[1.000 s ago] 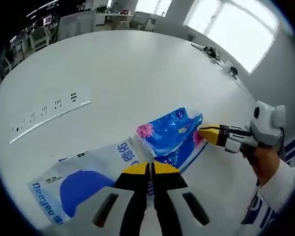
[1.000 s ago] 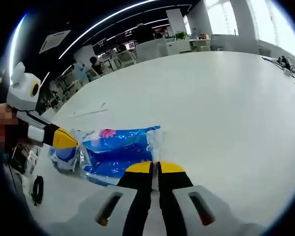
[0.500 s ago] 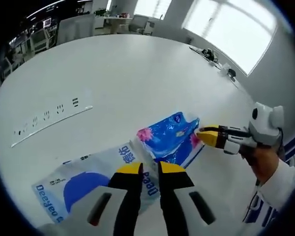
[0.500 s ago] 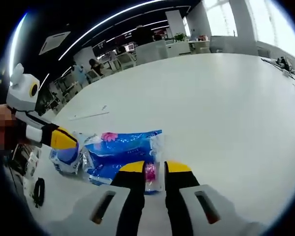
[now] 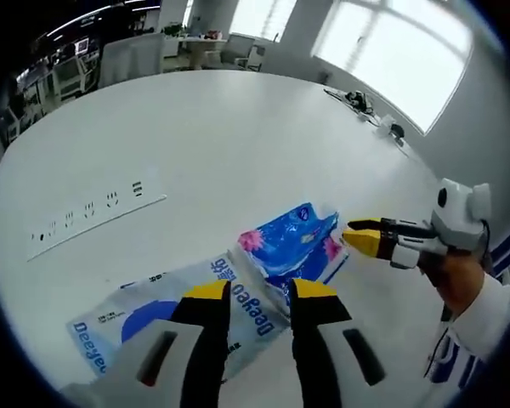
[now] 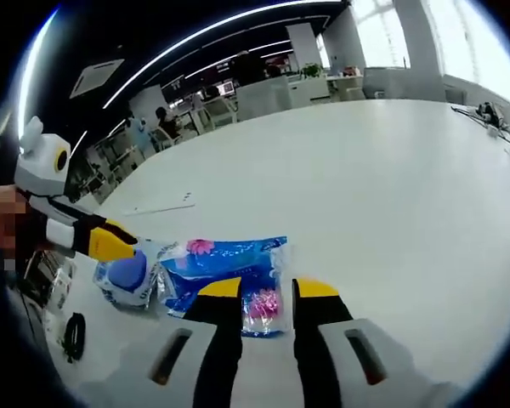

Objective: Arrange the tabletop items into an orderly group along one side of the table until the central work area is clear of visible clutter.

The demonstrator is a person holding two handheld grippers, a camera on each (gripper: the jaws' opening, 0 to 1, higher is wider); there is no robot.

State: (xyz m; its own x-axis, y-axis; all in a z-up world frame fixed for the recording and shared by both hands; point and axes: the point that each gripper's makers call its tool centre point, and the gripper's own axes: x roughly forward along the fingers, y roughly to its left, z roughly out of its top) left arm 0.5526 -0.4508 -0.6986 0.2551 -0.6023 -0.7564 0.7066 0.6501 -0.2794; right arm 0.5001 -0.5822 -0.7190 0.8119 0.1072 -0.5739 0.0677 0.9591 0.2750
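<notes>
Packs: we see the blue pack [image 5: 291, 248] and white pack [image 5: 166, 310] touching, grouped near the table [image 5: 238, 144] edge.
Left tool [image 5: 252, 293]: jaws apart, empty.
Right tool [image 6: 268, 291]: jaws apart, empty.

Bright windows [image 5: 408, 51] behind a white table [image 5: 238, 136] — desks [image 6: 263, 89] and ceiling light strips [image 6: 195, 34] beyond.
</notes>
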